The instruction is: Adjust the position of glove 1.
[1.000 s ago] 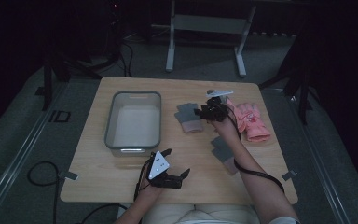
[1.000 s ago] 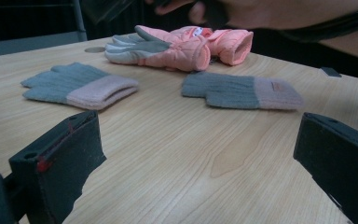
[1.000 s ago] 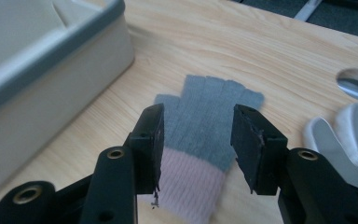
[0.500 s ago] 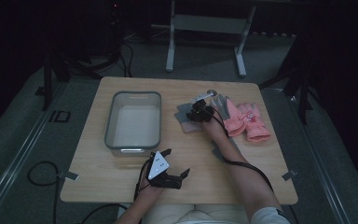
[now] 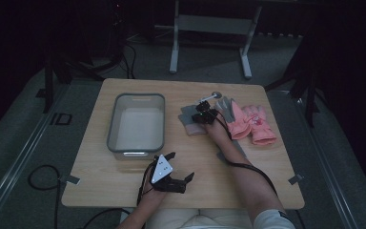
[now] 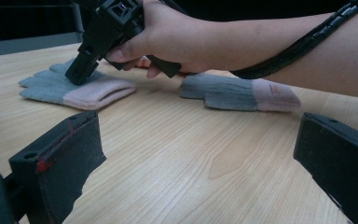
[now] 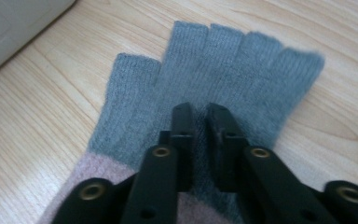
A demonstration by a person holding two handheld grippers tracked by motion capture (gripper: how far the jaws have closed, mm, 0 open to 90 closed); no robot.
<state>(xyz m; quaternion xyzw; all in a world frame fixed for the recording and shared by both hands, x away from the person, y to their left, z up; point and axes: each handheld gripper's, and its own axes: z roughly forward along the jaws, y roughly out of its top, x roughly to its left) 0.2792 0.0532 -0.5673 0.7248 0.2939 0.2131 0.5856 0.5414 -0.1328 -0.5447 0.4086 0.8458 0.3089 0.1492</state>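
- Left gripper (image 5: 178, 168), low in the high view's lower middle, rests on the table (image 5: 124, 191), jaws spread wide, holding nothing.
- Right gripper (image 7: 200, 116) has just been closing; its jaws stand nearly together, pinching a fold of the grey glove (image 7: 205, 79) at the palm.
- That glove, at the high view's centre, lies flat just right of the grey tub (image 5: 136, 123). Knit, soft and light, it should bunch and dangle; a mid-palm pinch looks sound.
- A second grey glove (image 6: 237, 91) lies under the right forearm.
- Pink gloves (image 5: 252, 124) lie farther right, touching each other. Nothing blocks the way to the tub.
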